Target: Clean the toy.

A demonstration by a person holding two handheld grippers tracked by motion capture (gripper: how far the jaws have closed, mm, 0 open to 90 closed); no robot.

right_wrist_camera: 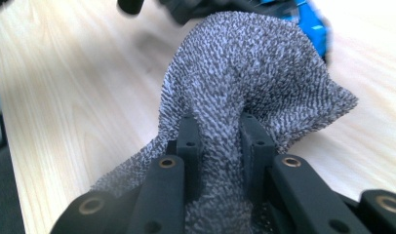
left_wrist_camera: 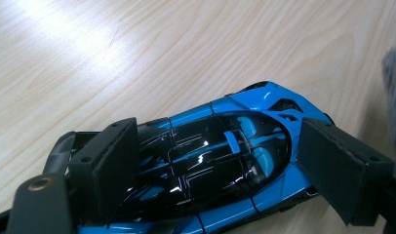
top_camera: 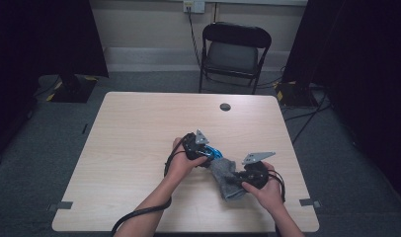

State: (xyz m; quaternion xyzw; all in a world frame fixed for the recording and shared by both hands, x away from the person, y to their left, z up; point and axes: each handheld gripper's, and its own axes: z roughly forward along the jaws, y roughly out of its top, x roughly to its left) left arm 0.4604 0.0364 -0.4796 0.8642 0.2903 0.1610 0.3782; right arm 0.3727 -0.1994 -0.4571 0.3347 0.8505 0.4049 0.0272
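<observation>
Pinching a bunched fold of grey knitted cloth between my right gripper jaws, which are standing nearly together with the fabric squeezed in the narrow gap; the cloth is billowing up just beyond the pads and trailing down past them on both sides toward the table.

Clasping a blue-and-black toy car across its body with my left gripper: one pad is lying against each flank, the glossy dark canopy is sitting between the jaws, and the car's blue end is pointing away past the fingertips over the pale wood.

In the high view, my left gripper and right gripper are sitting near each other, the car just beyond the left jaws and the cloth draping between the two tools, its upper edge touching the car. My left hand and right hand are wrapping the gripper bodies.

Beyond the jaws, across the table: a round grommet near the far edge, and a folding chair behind it.
</observation>
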